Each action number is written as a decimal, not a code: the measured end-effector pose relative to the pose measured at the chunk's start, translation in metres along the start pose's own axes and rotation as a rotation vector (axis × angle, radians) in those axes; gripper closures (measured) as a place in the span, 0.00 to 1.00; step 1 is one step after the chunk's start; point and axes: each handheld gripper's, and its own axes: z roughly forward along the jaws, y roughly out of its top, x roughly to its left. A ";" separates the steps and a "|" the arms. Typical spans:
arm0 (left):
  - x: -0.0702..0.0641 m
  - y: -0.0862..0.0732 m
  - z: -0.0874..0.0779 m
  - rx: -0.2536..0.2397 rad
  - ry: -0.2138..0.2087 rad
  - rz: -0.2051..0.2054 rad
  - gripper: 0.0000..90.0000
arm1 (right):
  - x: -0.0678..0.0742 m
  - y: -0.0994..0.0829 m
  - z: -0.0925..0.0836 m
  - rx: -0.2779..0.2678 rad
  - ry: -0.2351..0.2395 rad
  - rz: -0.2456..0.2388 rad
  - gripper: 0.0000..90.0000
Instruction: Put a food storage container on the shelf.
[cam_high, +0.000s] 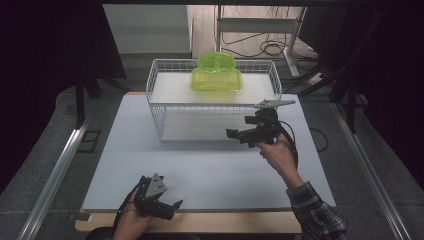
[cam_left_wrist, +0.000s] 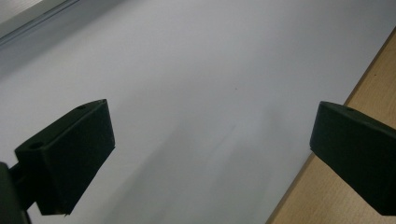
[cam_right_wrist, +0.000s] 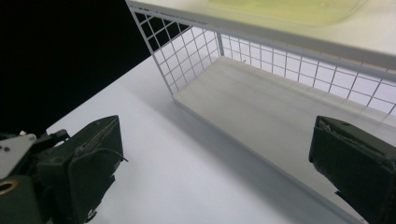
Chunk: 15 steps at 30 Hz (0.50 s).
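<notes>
A translucent green container (cam_high: 216, 73) with a round lid sits on the top shelf of a white wire rack (cam_high: 165, 107) at the back of the table. In the right gripper view the container's underside (cam_right_wrist: 289, 9) shows above the rack's bare lower shelf (cam_right_wrist: 261, 107). My right gripper (cam_high: 237, 126) hovers just in front of the rack's right half, pointing left, jaws open and holding nothing (cam_right_wrist: 215, 172). My left gripper (cam_high: 175, 209) rests low by the table's front edge, jaws open over the bare mat (cam_left_wrist: 210, 154).
A pale blue-grey mat (cam_high: 200, 170) covers the table, with a wooden strip (cam_high: 225, 222) along the front edge. Metal rails (cam_high: 60, 170) run along the floor on both sides. Cables and a stand (cam_high: 270, 47) lie behind the rack.
</notes>
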 end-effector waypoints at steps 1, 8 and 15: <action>0.000 0.000 0.000 -0.002 -0.004 -0.004 0.00 | 0.000 -0.002 0.001 0.002 -0.002 -0.005 0.04; 0.000 0.000 0.000 0.001 -0.009 -0.007 0.00 | 0.005 -0.016 0.005 0.011 -0.004 -0.042 0.04; -0.001 0.000 0.000 0.009 -0.007 -0.004 0.00 | 0.006 -0.032 0.008 0.012 -0.006 -0.043 0.04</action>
